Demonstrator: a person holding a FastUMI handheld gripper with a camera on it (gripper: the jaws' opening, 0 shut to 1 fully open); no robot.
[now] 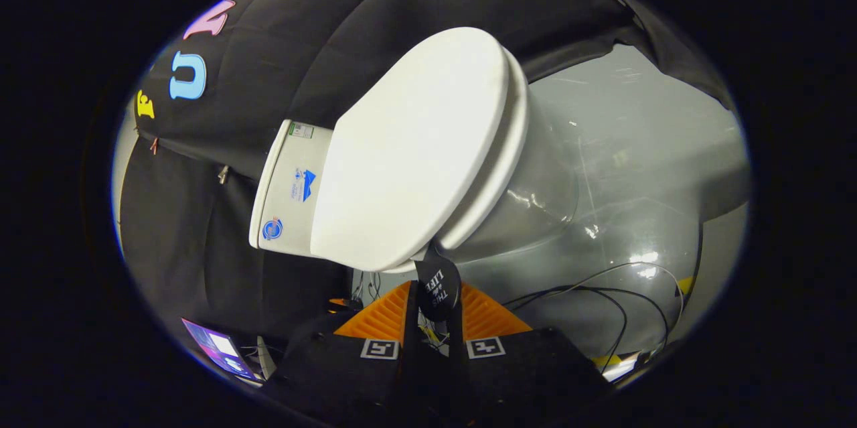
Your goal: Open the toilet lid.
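1. Two gripper fingers nearly pressed together, gripper (436,304) pinching a dark round pull tab with white lettering (437,289) between the tips; both fingers press on its sides.
2. Tab runs up from the fingertips to the front edge of the smooth white oval plastic toilet lid (408,153), attached just under the rim.
3. Lid sits directly ahead of the fingers, appears to be resting down on the white seat ring (499,167), which shows as a thin band along its far side.
4. White glossy ceramic toilet bowl (535,193) beneath the seat, reflections on its side.
5. White ceramic tank (288,187) at the hinge end of the lid, with blue stickers on its face.
6. Black cloth booth wall (321,46) behind tank and lid.
7. Shiny grey floor (636,147) beyond the bowl; thin black cables (602,294) lie on it near the fingers, apart from the toilet.
8. Small lit screen (217,347) low beside the gripper body, next to the cloth.
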